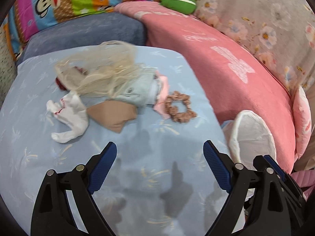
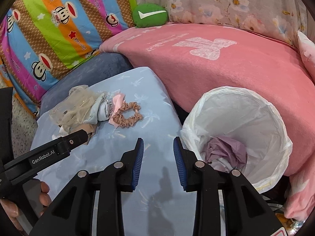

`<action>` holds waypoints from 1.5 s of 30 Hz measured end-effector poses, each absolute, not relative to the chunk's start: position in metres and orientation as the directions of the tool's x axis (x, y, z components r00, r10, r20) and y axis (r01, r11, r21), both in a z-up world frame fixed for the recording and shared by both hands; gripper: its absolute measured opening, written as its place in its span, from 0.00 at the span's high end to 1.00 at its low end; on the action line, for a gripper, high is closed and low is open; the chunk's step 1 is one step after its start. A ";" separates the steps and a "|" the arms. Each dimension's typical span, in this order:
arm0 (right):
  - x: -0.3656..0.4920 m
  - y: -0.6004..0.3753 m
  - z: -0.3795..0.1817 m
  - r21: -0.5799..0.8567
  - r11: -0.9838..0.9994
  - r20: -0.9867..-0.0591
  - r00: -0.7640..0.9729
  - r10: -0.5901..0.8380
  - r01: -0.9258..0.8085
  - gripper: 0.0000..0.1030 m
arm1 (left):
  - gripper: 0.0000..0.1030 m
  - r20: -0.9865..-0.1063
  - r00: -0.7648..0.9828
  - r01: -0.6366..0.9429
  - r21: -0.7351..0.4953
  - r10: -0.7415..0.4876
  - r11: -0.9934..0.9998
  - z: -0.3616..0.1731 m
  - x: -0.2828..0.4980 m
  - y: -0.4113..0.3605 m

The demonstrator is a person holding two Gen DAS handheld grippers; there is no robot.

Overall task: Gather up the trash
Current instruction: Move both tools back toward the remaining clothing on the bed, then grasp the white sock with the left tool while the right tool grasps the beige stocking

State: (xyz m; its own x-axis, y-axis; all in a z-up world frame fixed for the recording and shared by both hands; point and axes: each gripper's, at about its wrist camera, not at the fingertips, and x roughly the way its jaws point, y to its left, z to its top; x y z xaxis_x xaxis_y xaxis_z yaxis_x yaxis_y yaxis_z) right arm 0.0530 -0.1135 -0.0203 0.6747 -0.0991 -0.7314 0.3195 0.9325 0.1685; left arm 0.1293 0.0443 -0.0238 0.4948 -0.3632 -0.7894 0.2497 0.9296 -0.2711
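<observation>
A heap of scraps lies on the pale blue cushion: cream netting, a crumpled white tissue, a tan piece, a light blue cloth, a pink slip and a brown scrunchie. My left gripper hangs open just short of the heap, nothing between its pads. My right gripper is open and empty over the cushion's right part, the scrunchie ahead of it. A bin with a white liner stands at its right, with crumpled purple paper inside.
A pink blanket rises behind the bin and the cushion. A striped monkey-print quilt, a green plush and a floral cover lie farther back. A dark blue cushion borders the heap. A person's hand holds the left gripper's handle.
</observation>
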 end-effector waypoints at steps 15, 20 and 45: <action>0.120 -0.035 -0.045 0.152 0.968 -0.771 0.637 -0.009 0.198 0.60 | 0.12 -0.817 0.511 0.076 -0.267 -0.267 0.961 -0.057 0.166 0.144; 0.147 -0.012 -0.055 0.160 0.974 -0.775 0.632 0.023 0.161 0.58 | 0.12 -0.823 0.506 0.037 -0.279 -0.258 0.960 -0.064 0.185 0.162; 0.228 0.032 -0.113 0.262 0.955 -0.829 0.540 0.148 0.141 0.74 | 0.59 -0.810 0.424 0.065 -0.418 -0.404 0.906 -0.087 0.224 0.163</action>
